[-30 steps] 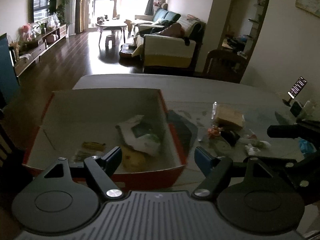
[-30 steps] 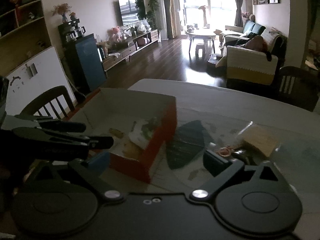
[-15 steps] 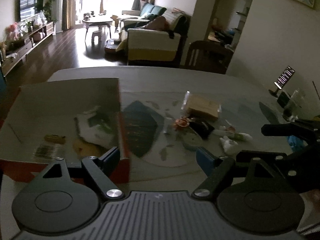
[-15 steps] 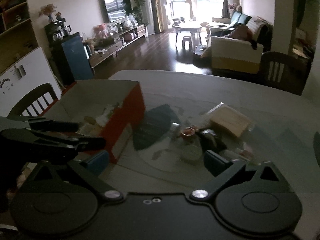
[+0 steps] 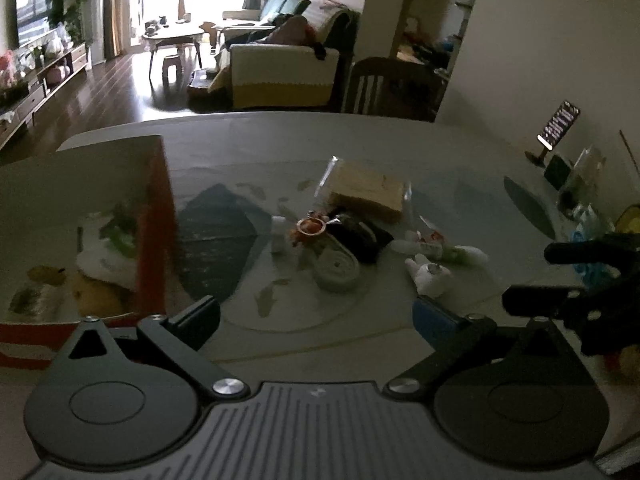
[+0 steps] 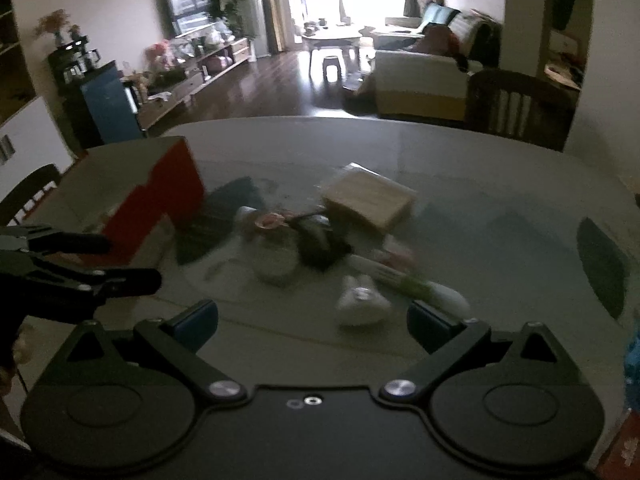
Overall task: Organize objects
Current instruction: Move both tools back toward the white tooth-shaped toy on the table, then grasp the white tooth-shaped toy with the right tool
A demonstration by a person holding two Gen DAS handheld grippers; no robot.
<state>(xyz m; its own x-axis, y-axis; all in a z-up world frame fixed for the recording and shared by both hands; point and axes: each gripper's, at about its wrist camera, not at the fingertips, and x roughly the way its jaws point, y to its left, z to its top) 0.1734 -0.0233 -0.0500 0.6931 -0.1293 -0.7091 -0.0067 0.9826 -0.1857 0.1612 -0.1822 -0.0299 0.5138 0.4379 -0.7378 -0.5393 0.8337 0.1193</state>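
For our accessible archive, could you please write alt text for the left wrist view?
The open left gripper hovers over a table, its jaws empty, facing scattered clutter: a tan packet, a white plush toy. A red box holding items stands at left.

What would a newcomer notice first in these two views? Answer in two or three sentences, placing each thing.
The red box stands out at the table's left, open-topped with items already inside. Beside it, mid-table, lies a loose clutter around a tan wrapped block, with a small white toy nearest. Both grippers, left and right, are open and empty.
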